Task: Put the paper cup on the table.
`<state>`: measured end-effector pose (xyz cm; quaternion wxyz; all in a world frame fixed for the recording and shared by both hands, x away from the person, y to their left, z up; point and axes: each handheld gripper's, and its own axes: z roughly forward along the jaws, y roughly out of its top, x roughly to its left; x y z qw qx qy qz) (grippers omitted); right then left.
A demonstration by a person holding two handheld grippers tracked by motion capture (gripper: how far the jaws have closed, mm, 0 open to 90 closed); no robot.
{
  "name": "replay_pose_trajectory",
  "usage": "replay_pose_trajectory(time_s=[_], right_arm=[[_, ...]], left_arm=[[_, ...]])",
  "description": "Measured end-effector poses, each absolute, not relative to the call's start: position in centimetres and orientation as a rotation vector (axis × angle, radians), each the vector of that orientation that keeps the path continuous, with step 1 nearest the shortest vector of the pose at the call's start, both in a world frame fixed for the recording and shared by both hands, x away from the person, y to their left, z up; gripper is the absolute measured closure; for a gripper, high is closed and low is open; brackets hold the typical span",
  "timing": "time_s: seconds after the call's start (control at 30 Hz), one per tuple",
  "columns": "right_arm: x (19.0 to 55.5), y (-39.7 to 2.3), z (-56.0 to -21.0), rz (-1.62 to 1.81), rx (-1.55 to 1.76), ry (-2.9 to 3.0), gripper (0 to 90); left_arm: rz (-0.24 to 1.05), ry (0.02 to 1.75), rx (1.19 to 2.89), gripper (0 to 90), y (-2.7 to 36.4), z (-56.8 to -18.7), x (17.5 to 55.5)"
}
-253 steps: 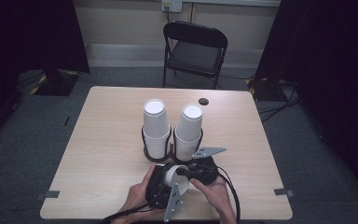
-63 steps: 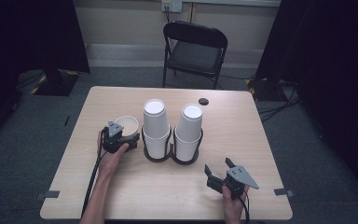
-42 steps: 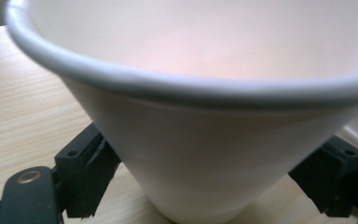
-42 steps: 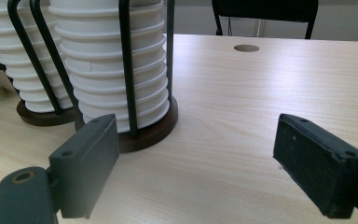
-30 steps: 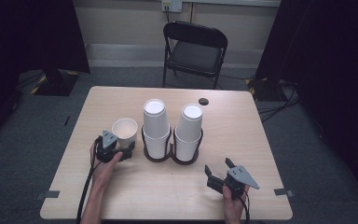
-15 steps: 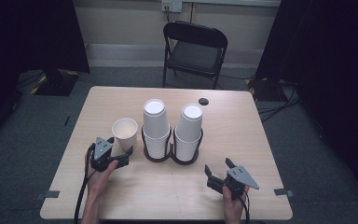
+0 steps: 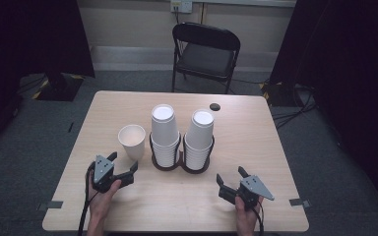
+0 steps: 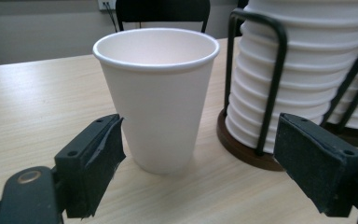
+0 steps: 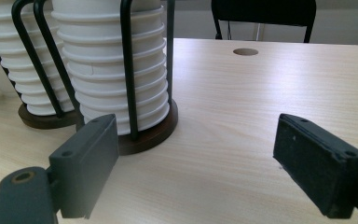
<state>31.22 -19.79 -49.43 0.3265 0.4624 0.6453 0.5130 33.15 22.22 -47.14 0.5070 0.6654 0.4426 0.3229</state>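
Observation:
A single white paper cup point(image 7: 132, 141) point(image 8: 161, 98) stands upright on the table, just left of a black wire holder point(image 7: 179, 166). The holder carries two stacks of upside-down white cups point(image 7: 163, 132) point(image 7: 199, 137). My left gripper point(image 7: 123, 162) point(image 8: 205, 140) is open, a short way in front of the single cup, and its pads point(image 8: 98, 163) do not touch it. Near the front right edge my right gripper point(image 7: 230, 175) point(image 9: 196, 140) rests open with nothing between its jaws, facing the right-hand stack point(image 9: 107, 60).
A black folding chair point(image 7: 205, 54) stands beyond the far edge of the wooden table point(image 7: 256, 147). A small dark round hole point(image 7: 215, 106) point(image 9: 245, 51) lies in the tabletop behind the stacks. Dark curtains hang at both sides.
My left gripper has drawn back from the single cup toward the near left edge, leaving the cup standing by the holder. The right gripper has stayed where it was.

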Motion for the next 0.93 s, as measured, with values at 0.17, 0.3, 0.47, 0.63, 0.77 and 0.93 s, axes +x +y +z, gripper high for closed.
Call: replay_pose_trajectory(time_s=[0.17, 0.3, 0.47, 0.63, 0.77, 0.93], right_arm=[[31.2, -19.8, -49.4, 1.342, 1.209, 1.688, 13.7], [31.2, -19.7, -49.4, 1.338, 1.202, 1.689, 13.7], [31.2, -19.6, -49.4, 1.327, 1.196, 1.696, 13.7], [31.1, -19.7, -49.4, 1.335, 1.197, 1.691, 13.7], [31.2, -19.6, -49.4, 1.331, 1.194, 1.699, 13.6], [31.2, -19.5, -49.4, 1.312, 1.193, 1.706, 13.6]], left_arm=[[0.773, 1.039, 1.616, 15.7, 21.8, -47.2, 31.8], [0.763, 1.018, 1.623, 15.7, 20.5, -47.7, 30.3], [0.737, 0.978, 1.627, 15.6, 19.1, -48.5, 29.5], [0.744, 0.983, 1.590, 15.6, 18.2, -49.4, 29.5], [0.774, 0.988, 1.572, 15.6, 18.2, -49.6, 29.4], [0.789, 0.996, 1.565, 15.6, 18.2, -49.7, 29.3]])
